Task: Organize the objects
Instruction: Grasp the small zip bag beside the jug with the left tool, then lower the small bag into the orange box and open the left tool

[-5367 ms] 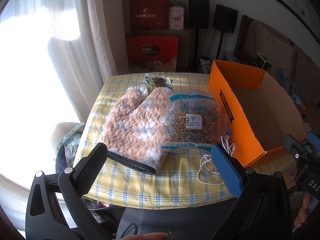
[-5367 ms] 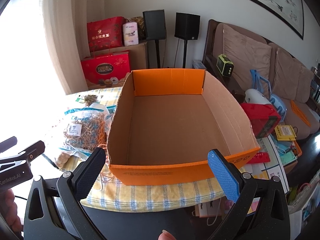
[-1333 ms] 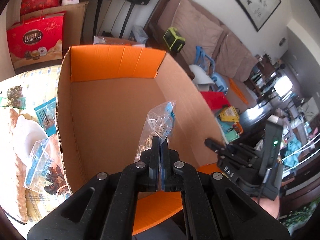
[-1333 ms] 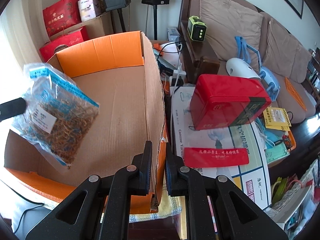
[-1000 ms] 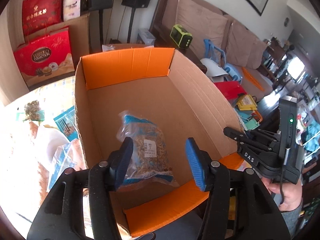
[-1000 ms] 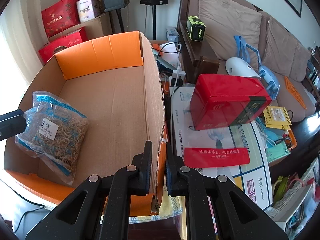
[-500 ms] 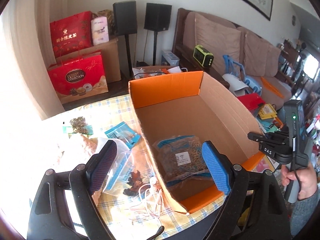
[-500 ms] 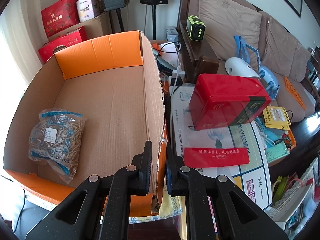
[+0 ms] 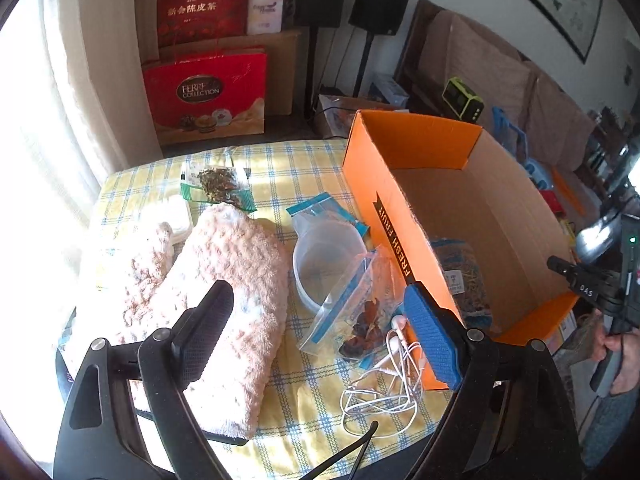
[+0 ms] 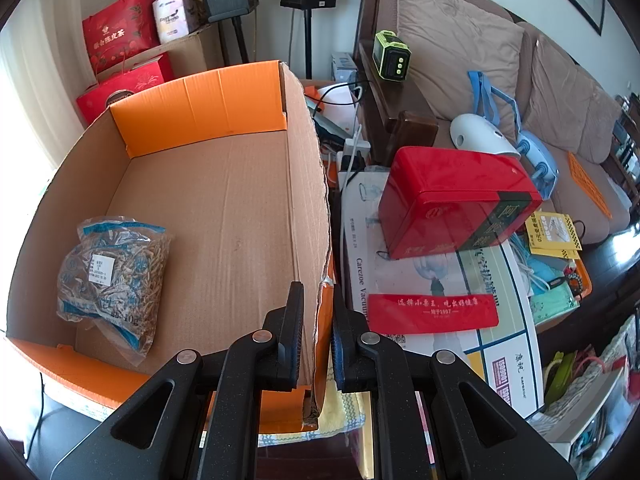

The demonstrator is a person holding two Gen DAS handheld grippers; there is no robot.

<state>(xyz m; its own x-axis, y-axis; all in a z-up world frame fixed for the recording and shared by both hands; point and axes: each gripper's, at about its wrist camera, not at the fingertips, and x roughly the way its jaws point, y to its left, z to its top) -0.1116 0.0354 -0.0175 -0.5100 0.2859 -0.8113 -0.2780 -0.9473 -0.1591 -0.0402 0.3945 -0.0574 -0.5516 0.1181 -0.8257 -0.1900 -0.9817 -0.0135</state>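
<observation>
An orange cardboard box (image 9: 404, 152) stands at the right of the checked table; it also shows in the right wrist view (image 10: 208, 100). A clear bag of dried herbs (image 10: 112, 268) lies inside it at the near left. My right gripper (image 10: 318, 312) is shut on the box's right wall. My left gripper (image 9: 320, 320) is open and empty above the table, over a pink fluffy mitt (image 9: 224, 288), a small bag of dark dried fruit (image 9: 356, 312), white earphones (image 9: 384, 380) and a clear plastic cup (image 9: 324, 264).
A small bag of dried leaves (image 9: 216, 184) lies at the table's far side. Red gift boxes (image 9: 208, 92) and speakers stand behind. A red tin (image 10: 456, 200), papers and a sofa (image 10: 460, 48) crowd the right of the box.
My left gripper let the herb bag go into the box, opened wide and pulled back left over the table. The right gripper has stayed shut on the box wall.
</observation>
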